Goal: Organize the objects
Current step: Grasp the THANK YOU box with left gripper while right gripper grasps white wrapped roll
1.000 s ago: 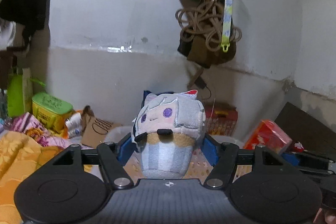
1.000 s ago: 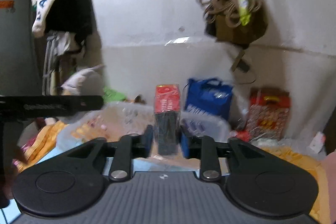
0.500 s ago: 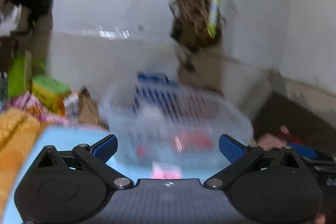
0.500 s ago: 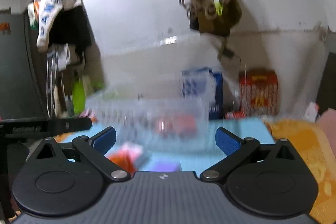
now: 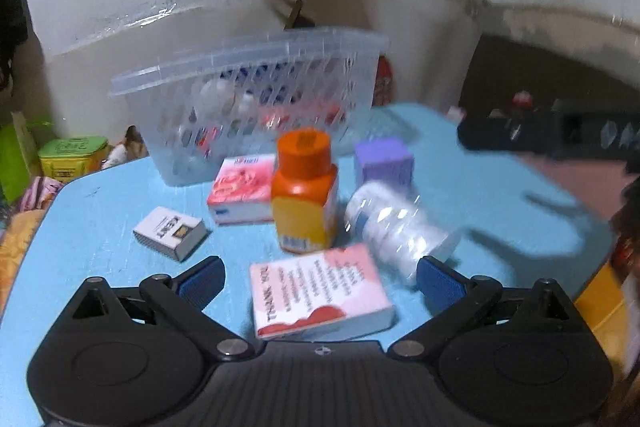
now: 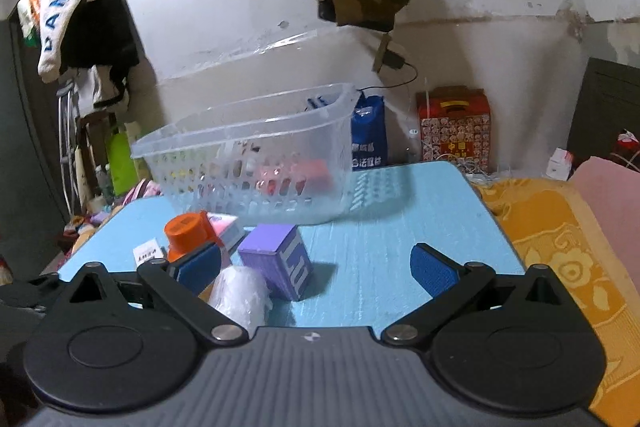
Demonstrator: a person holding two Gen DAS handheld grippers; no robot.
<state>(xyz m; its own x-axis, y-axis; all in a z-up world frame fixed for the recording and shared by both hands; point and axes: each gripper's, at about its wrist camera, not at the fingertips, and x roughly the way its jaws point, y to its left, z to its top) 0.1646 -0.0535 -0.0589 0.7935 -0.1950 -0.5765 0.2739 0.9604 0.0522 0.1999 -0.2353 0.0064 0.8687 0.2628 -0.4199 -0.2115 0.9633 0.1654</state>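
A clear plastic basket (image 5: 248, 67) stands at the back of the blue table (image 5: 92, 227) with several items inside. In front of it lie a pink box (image 5: 242, 193), an orange-capped bottle (image 5: 306, 195), a purple box (image 5: 384, 159), a clear wrapped bottle on its side (image 5: 394, 223), a small white box (image 5: 170, 233) and a pink "thank you" box (image 5: 320, 295). My left gripper (image 5: 318, 281) is open and empty, just above the pink "thank you" box. My right gripper (image 6: 316, 269) is open and empty, near the purple box (image 6: 276, 259), with the basket (image 6: 248, 131) behind.
A yellow patterned cloth (image 6: 560, 247) lies right of the table. A red carton (image 6: 454, 127) and a blue bag (image 6: 368, 135) stand by the wall. Clothes (image 6: 76, 7) hang at left. A green tin (image 5: 72, 155) sits left of the table.
Both grippers held things a second ago, the left a grey plush toy and the right a red-topped dark box. Both are now open and empty, lowered toward the table.
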